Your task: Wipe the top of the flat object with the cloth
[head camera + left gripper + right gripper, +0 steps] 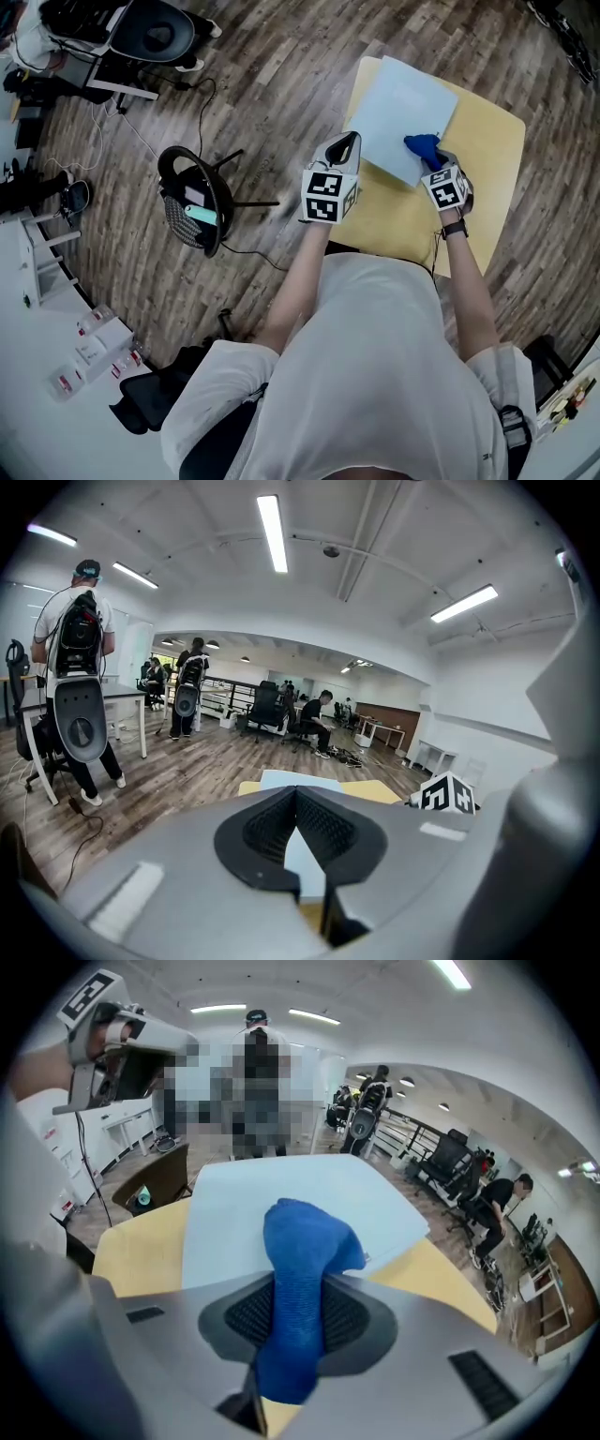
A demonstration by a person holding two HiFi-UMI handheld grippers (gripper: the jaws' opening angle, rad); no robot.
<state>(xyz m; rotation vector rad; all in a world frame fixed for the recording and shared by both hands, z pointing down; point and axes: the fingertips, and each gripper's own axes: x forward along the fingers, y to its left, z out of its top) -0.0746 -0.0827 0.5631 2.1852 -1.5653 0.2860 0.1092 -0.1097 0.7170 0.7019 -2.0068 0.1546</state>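
Observation:
A pale blue flat sheet [401, 117] lies on the yellow table [487, 159]; it also shows in the right gripper view [300, 1199] and partly in the left gripper view [286, 780]. My right gripper [433, 161] is shut on a blue cloth [422, 147], whose bunched end [305, 1237] hangs over the sheet's near edge. My left gripper [345, 147] sits at the sheet's left edge, raised, jaws shut with nothing between them [298, 822].
A black stool [197, 197] with cables stands on the wood floor left of the table. Office chairs [267, 710] and people [80, 639] stand further off. White shelving [56, 281] is at the left.

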